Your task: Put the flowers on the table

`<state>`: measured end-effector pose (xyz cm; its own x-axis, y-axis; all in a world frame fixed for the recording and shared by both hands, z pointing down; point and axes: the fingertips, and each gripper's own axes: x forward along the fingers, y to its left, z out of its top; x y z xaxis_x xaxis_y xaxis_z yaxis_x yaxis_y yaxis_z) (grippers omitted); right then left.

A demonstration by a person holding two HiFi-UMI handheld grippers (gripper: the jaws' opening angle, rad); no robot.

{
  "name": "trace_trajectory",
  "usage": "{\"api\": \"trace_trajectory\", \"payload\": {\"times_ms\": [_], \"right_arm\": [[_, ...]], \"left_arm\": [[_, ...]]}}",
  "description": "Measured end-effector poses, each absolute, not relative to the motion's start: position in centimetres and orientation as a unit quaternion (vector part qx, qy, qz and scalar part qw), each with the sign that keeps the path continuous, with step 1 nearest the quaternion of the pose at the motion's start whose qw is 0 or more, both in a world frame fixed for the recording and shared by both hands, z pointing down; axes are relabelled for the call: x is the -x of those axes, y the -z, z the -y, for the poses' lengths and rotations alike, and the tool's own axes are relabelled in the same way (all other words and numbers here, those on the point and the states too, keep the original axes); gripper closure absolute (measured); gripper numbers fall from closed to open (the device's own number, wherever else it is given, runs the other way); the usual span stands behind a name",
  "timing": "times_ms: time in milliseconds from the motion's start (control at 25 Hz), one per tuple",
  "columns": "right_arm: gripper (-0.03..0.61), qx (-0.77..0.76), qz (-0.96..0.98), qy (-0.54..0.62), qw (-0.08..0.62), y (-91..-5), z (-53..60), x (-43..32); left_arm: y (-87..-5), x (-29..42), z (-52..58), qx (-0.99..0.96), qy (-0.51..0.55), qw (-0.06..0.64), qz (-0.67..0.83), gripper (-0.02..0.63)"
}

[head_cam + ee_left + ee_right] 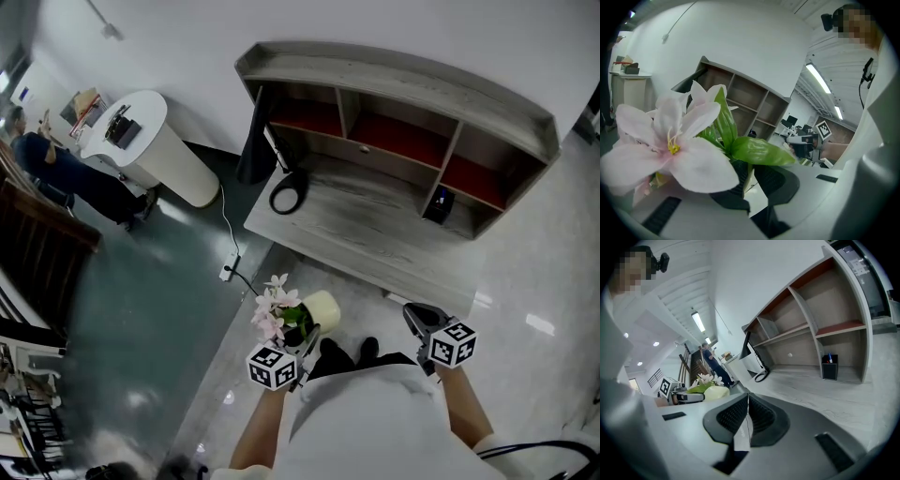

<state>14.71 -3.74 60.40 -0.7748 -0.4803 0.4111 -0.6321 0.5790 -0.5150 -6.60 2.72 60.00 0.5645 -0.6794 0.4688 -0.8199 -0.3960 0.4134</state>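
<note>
Ahead, cable loop (287,193) lies on table (375,239)

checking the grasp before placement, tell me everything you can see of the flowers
The flowers are pale pink blooms with yellow centres and broad glossy green leaves, seemingly artificial, set in a small cream pot. The left gripper holds them off the floor in front of the table, not yet on it; its fingers pinch the pot's thin rim. The pot seems tipped, with the blooms leaning to the person's left. Nothing else touches them.
</note>
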Motion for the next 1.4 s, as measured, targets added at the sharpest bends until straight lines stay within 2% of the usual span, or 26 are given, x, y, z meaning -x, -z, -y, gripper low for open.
{"api": "trace_trajectory", "payload": {"times_ms": [480,1400], "right_arm": [[0.558,-0.346,0.868,-0.338,0.114,-61.1,7.9,-14.5],[0.558,-0.428,0.823,-0.361,0.097,-60.9,17.0,-6.1]], "left_arm": [[-60.4,8.6,4.5,-0.843,-0.157,0.283,0.430,0.561],[-62.9,14.6,17.6,-0.881,-0.197,0.292,0.316,0.561]]}}
